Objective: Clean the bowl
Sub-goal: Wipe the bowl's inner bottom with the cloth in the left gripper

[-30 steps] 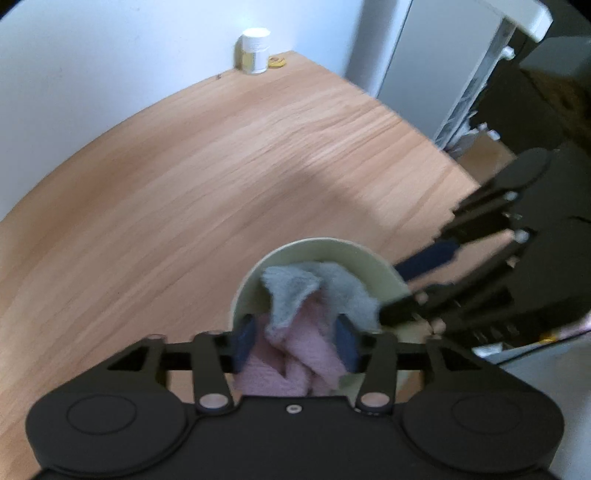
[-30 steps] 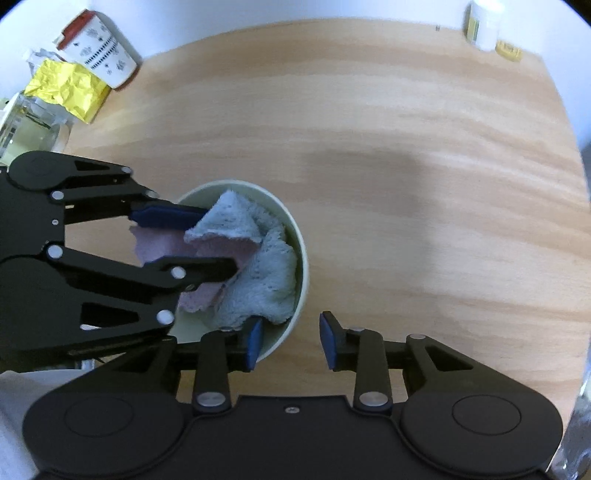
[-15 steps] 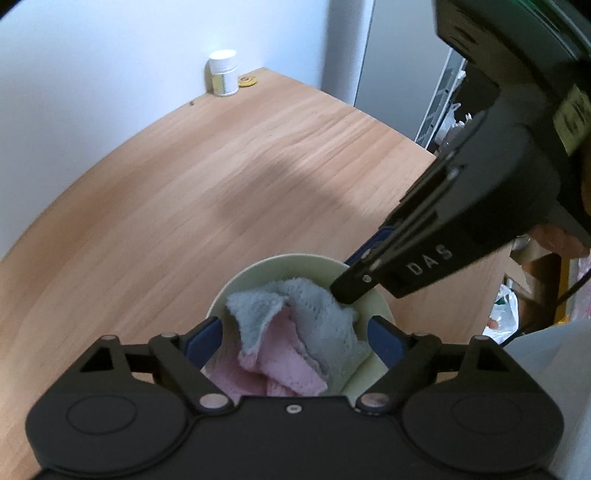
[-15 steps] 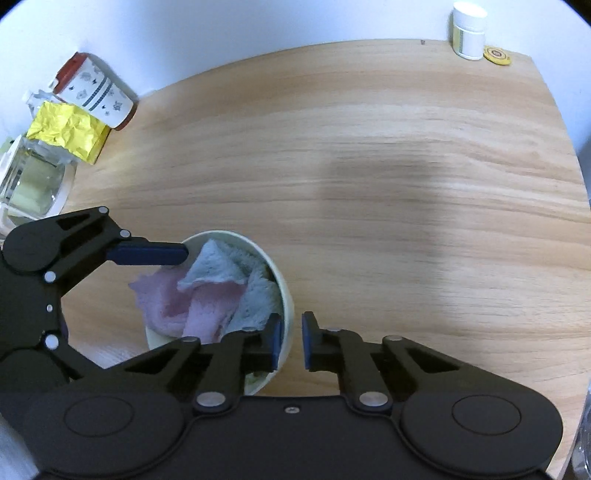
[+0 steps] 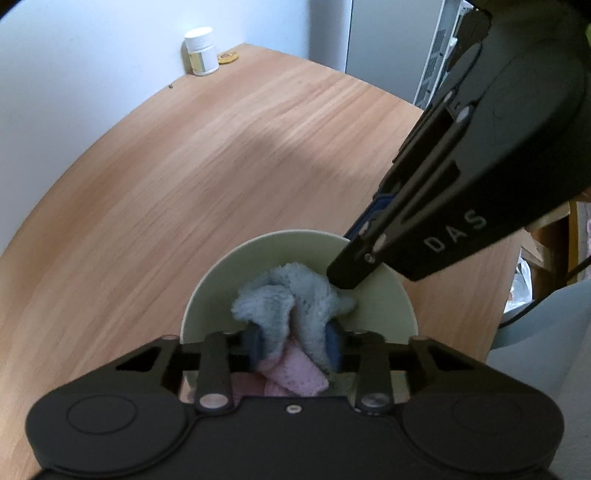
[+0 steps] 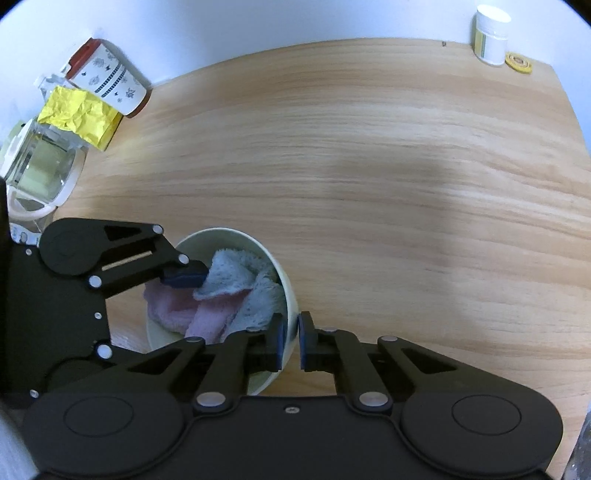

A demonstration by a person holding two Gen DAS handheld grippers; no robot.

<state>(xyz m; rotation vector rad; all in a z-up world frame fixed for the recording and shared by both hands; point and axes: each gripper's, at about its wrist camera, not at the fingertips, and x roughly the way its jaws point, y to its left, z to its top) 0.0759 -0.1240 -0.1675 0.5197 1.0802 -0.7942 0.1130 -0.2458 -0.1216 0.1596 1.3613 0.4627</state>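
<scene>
A pale green bowl (image 5: 295,243) (image 6: 221,234) stands on the wooden table (image 5: 221,147) (image 6: 406,184). A grey and pink cloth (image 5: 291,295) (image 6: 236,284) lies bunched inside it. My left gripper (image 5: 293,341) (image 6: 184,277) is shut on the cloth inside the bowl. My right gripper (image 6: 291,339) is shut on the bowl's near right rim, one finger inside and one outside. It enters the left wrist view from the upper right (image 5: 351,262).
A white pill bottle (image 5: 201,51) (image 6: 491,35) and a yellow disc (image 6: 519,61) stand at the table's far corner. A patterned cup (image 6: 107,81), yellow crumpled paper (image 6: 79,114) and a glass jar (image 6: 40,166) sit at the left. The table's right edge runs close by.
My left gripper opened half a second ago and has closed on the cloth again. My right gripper has closed onto the bowl's rim.
</scene>
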